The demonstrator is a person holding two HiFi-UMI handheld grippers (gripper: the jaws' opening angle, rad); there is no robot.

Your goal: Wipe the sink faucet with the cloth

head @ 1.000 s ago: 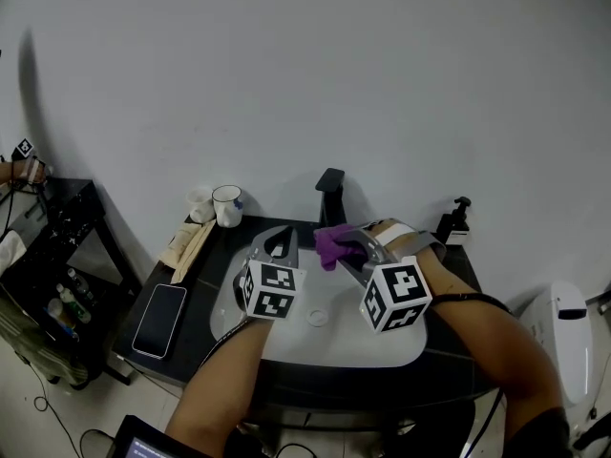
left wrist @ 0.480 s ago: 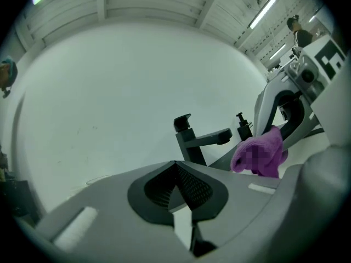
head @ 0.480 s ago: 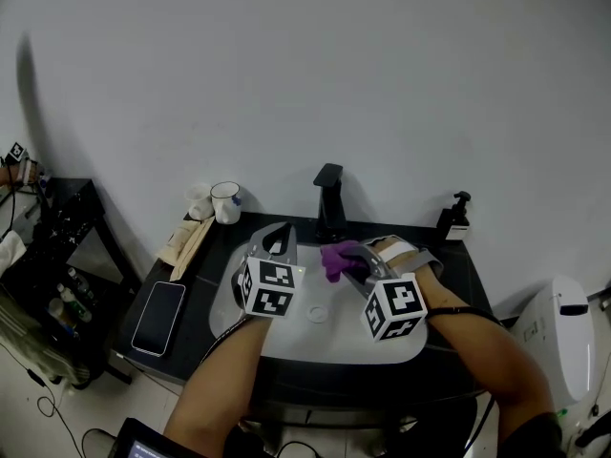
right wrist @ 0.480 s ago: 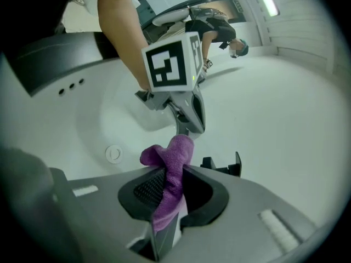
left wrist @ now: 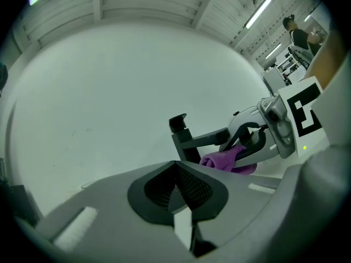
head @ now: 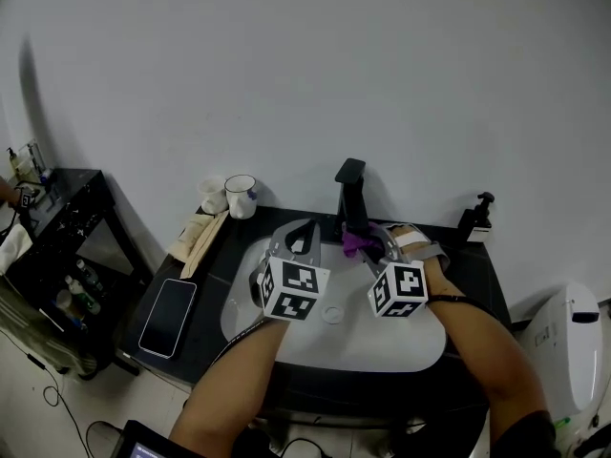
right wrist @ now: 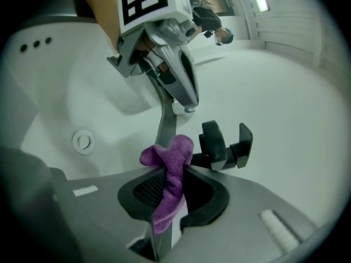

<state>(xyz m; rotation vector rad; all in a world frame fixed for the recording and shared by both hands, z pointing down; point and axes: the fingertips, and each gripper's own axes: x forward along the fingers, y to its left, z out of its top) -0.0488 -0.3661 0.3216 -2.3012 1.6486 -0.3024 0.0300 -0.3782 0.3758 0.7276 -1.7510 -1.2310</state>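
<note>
The purple cloth (right wrist: 170,169) is pinched between the right tongs (right wrist: 168,186), its bunched end sticking out past the tips and a tail hanging back between the pads. It sits low in front of the black faucet (head: 351,194), just beside the spout – whether it touches the metal cannot be told. The left tongs (left wrist: 178,193) are closed with nothing between them, held over the left half of the white sink (head: 239,294) and pointing toward the faucet. Both tools hover above the basin, near each other, with the drain (head: 331,314) below and between them. The sink is set into a dark bench (head: 205,265). On the bench lie a phone (head: 168,303) at the left, a white mug (head: 240,197) by the wall, and a soap dispenser (head: 475,219) at the far right – well apart from the cloth
</note>
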